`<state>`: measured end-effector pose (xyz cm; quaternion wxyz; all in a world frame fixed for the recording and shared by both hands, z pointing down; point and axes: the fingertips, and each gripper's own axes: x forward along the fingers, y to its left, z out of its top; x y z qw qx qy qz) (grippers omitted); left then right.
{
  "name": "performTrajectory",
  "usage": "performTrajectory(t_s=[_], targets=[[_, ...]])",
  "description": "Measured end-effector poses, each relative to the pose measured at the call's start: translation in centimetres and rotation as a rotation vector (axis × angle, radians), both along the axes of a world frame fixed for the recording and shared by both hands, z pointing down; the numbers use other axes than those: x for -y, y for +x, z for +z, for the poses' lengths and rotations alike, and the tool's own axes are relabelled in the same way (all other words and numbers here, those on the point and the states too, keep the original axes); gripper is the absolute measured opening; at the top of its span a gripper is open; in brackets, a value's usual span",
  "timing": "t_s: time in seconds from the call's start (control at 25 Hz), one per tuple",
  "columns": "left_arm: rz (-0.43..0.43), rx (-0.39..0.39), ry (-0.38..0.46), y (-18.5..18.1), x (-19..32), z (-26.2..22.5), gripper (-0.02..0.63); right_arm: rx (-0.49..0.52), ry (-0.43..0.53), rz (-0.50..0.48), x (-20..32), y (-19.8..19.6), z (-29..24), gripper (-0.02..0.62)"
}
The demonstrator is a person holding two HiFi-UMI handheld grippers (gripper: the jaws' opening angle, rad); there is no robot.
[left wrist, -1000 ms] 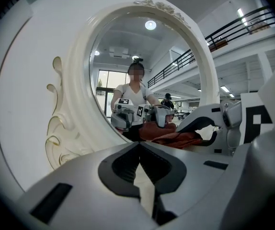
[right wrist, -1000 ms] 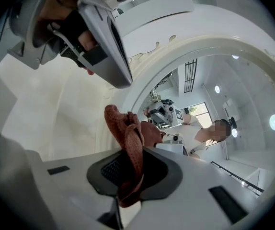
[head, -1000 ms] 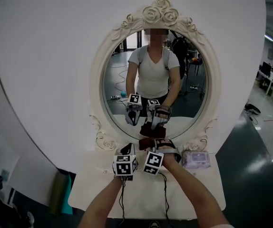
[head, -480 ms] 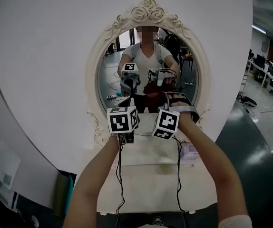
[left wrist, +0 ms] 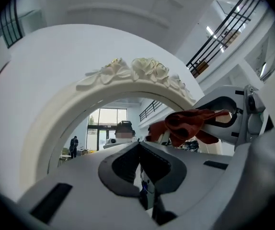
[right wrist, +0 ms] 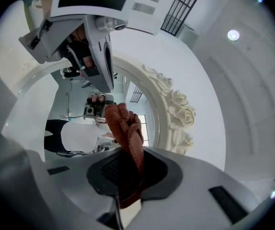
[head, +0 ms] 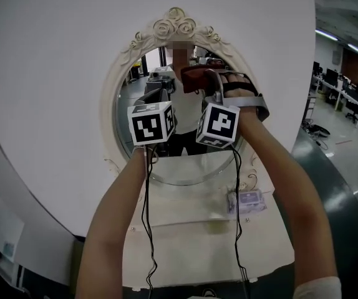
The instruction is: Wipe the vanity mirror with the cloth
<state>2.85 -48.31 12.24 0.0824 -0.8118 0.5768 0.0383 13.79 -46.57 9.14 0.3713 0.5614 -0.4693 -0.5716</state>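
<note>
There is one vanity mirror (head: 174, 164), one cloth (head: 194, 76), and two grippers. The mirror is an egg-shaped oval that stands tall on its end, with its long way going up and down, and its shiny glass faces the person. Its frame (head: 113, 123) is cream and bumpy, with curly carving and three roses (head: 174, 25) at the top. The cloth is reddish brown, soft and bunched up. It is up by the top of the mirror glass, just under the roses. It sticks out of the right gripper (right wrist: 126, 169), long way pointing at the glass, but I cannot tell if it touches. The right gripper's jaws are squeezed tight on the cloth. The left gripper (left wrist: 140, 150) is in front of the mirror, beside the right one, with its jaws pressed together and nothing between them. Below the mirror is one white table (head: 191, 248), with one small pack of wipes (head: 249, 200) near the frame's lower right.
</note>
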Motion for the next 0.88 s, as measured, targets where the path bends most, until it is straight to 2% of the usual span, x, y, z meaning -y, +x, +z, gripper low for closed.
performTrajectory(t_s=[0.2, 0.36, 0.6, 0.88], targets=[[-0.001, 0.021, 0.052, 1.1, 0.4, -2.1, 0.011, -0.052, 0.064, 0.018, -0.1, 0.5, -2.1, 0.063], [0.009, -0.003, 0.037, 1.8, 0.7, -1.7, 0.011, -0.122, 0.077, 0.070, 0.8, 1.7, -1.4, 0.063], [0.024, -0.009, 0.007, 2.3, 1.0, 0.4, 0.011, -0.153, 0.044, 0.088, 1.5, 3.0, 2.0, 0.062], [0.036, -0.019, -0.011, 3.1, 1.0, 3.9, 0.011, -0.118, -0.004, 0.104, 1.9, 4.1, 5.4, 0.063]])
